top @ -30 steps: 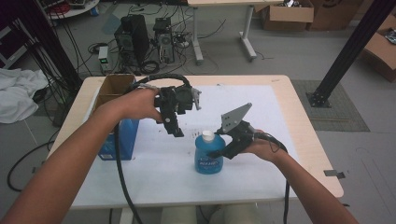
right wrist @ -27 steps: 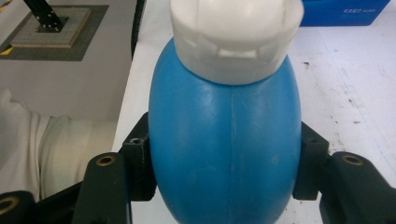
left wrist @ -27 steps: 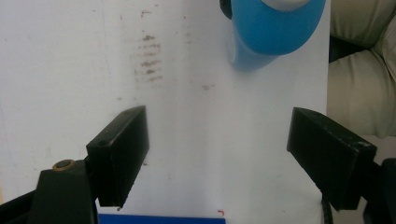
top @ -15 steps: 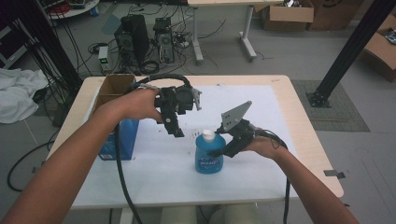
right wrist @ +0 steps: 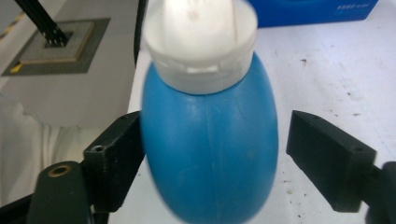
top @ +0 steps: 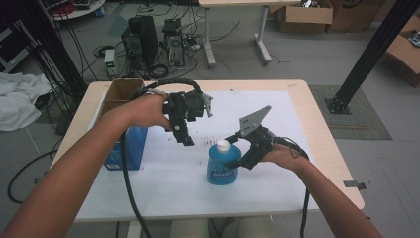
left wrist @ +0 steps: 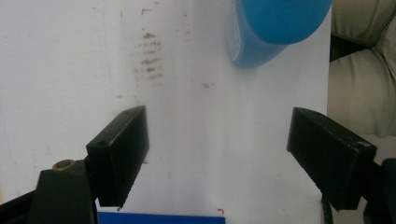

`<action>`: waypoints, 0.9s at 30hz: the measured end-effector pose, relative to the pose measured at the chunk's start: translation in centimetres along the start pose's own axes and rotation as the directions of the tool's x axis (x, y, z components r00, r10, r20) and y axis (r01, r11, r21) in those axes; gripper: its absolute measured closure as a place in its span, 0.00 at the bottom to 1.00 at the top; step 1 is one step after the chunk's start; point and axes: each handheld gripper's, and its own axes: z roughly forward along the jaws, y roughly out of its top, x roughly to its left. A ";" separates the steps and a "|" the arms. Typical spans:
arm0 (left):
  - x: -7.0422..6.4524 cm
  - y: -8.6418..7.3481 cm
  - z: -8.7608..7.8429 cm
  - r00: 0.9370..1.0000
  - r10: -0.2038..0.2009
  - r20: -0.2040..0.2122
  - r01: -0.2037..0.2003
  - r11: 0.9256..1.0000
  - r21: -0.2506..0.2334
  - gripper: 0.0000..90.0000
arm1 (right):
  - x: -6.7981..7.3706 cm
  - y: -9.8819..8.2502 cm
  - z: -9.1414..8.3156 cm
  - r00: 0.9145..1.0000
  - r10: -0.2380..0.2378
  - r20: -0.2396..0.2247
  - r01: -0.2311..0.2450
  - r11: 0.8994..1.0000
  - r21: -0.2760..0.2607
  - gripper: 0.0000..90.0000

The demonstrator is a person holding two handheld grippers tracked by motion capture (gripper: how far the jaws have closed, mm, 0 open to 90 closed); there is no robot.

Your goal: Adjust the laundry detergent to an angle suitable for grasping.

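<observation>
A blue bottle [top: 224, 167] with a white cap [top: 224, 145] stands upright on the white sheet, front of centre. My right gripper [top: 237, 152] reaches it from the right. Its jaws have just been opening and are open, with the bottle's body [right wrist: 210, 140] between them. In the right gripper view the left pad [right wrist: 122, 154] lies at the bottle's side and the right pad [right wrist: 327, 154] stands clear of it. My left gripper [top: 184, 135] hangs over the sheet left of the bottle, pointing down, open [left wrist: 217, 154] and empty. The bottle [left wrist: 261, 32] lies beyond its jaws.
A blue carton [top: 126, 148] stands at the table's left, an open cardboard box [top: 121, 91] behind it. The white sheet [top: 163, 188] covers most of the wooden table [top: 324, 144]. Black cables trail from both grippers. Computers and cables sit on the floor beyond.
The right gripper's jaws have parted around the bottle. Both hands and the bottle have kept their places.
</observation>
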 end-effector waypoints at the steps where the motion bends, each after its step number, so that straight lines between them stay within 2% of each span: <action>1: 0.0 0.0 0.0 1.000 0.000 0.000 0.000 1.000 0.000 0.24 | 0.0 0.0 0.0 1.000 0.000 0.000 0.000 1.000 0.000 0.22; 3: 0.0 -0.1 -0.1 1.000 -0.007 -0.002 0.007 1.000 -0.002 0.24 | 0.4 -0.1 -1.3 1.000 0.015 0.019 -0.014 1.000 -0.019 0.19; 8: 0.0 -0.1 -0.1 1.000 -0.007 -0.002 0.007 1.000 -0.002 0.24 | 0.9 -0.7 -3.8 0.997 0.033 0.067 -0.032 0.999 -0.022 0.18; 9: 0.0 -0.1 -0.1 1.000 -0.007 -0.002 0.007 1.000 -0.002 0.24 | 0.9 -0.7 -3.8 0.997 0.033 0.067 -0.032 0.999 -0.022 0.18; 10: 0.0 -0.1 -0.1 1.000 -0.008 0.002 0.008 1.000 0.000 0.24 | 1.1 -1.1 -4.9 0.995 0.047 0.089 -0.046 0.999 -0.021 0.18; 13: -0.1 0.1 -0.1 1.000 -0.006 0.001 0.006 1.000 0.000 0.24 | 1.2 -1.6 -6.5 0.990 0.071 0.121 -0.070 0.997 -0.012 0.18; 15: 0.0 0.2 -0.1 1.000 0.000 -0.006 0.000 1.000 -0.001 0.24 | 1.3 -1.7 -6.9 0.989 0.075 0.130 -0.075 0.997 -0.007 0.19; 16: 0.0 0.2 0.0 1.000 -0.003 -0.003 0.003 1.000 -0.002 0.24 | 1.3 -2.2 -7.9 0.982 0.098 0.163 -0.101 0.995 0.016 0.19; 18: 0.0 0.2 0.0 1.000 -0.008 -0.005 0.008 1.000 -0.002 0.24 | 1.3 -2.3 -8.1 0.979 0.101 0.178 -0.108 0.994 0.027 0.19; 19: 0.1 0.2 0.0 1.000 -0.007 -0.004 0.007 1.000 -0.003 0.23 | 1.4 -2.8 -8.9 0.966 0.124 0.227 -0.142 0.988 0.066 0.18; 20: 0.1 0.2 0.0 1.000 -0.009 -0.004 0.009 1.000 -0.003 0.23 | 1.4 -2.8 -8.9 0.966 0.124 0.227 -0.142 0.988 0.066 0.18; 21: 0.1 0.3 0.0 1.000 -0.010 -0.006 0.010 1.000 0.001 0.23 | 1.4 -3.3 -9.4 0.953 0.156 0.261 -0.188 0.977 0.100 0.18; 22: 0.1 0.3 0.0 1.000 -0.013 -0.006 0.013 1.000 0.001 0.23 | 1.4 -3.5 -9.6 0.949 0.169 0.267 -0.204 0.973 0.111 0.18; 25: 0.2 0.3 0.1 1.000 -0.013 -0.009 0.012 1.000 -0.003 0.23 | 1.4 -4.0 -10.5 0.926 0.239 0.291 -0.296 0.941 0.167 0.17; 26: 0.2 0.3 0.1 1.000 -0.013 -0.009 0.012 1.000 -0.003 0.23 | 1.3 -4.1 -10.7 0.921 0.255 0.294 -0.316 0.931 0.181 0.17; 27: 0.2 0.3 0.0 1.000 -0.013 -0.008 0.013 1.000 0.002 0.23 | 1.3 -4.1 -10.7 0.921 0.255 0.294 -0.316 0.931 0.181 0.17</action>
